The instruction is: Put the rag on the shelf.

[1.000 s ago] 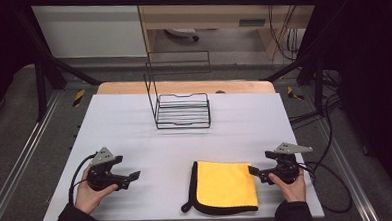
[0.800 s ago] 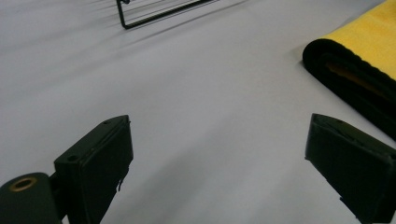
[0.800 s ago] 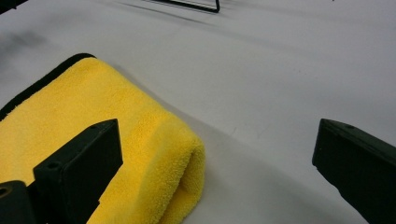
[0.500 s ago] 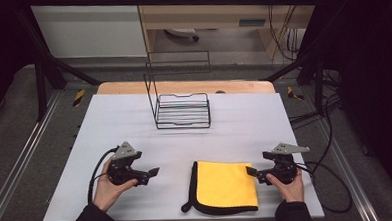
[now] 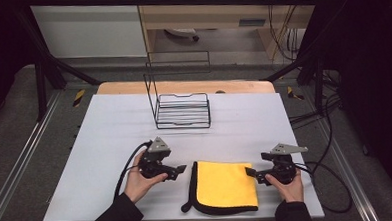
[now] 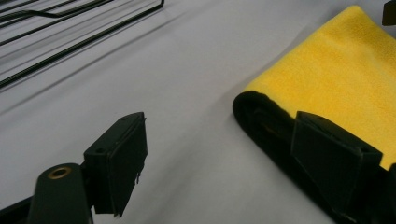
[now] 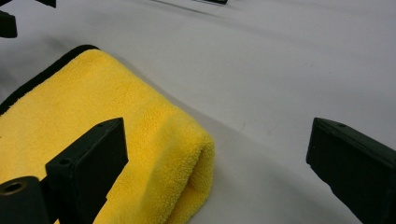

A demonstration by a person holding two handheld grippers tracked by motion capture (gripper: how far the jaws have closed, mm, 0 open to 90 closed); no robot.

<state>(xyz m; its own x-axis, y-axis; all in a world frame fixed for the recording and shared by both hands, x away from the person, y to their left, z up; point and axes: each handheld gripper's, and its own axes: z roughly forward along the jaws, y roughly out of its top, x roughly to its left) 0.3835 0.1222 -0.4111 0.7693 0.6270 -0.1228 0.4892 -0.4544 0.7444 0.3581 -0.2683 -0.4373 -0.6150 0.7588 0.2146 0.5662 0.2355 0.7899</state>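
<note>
No readable text, label, brand or number anywhere I look: none on my tools, the cloth, the rack or the table. Nothing to log.

One yellow cloth (image 5: 226,185), folded, black-edged. One black wire rack (image 5: 181,110). Two grippers: left gripper (image 5: 180,169) and right gripper (image 5: 249,172), each with two black fingers (image 6: 122,161). Two hands. One white tabletop (image 5: 110,139).
</note>
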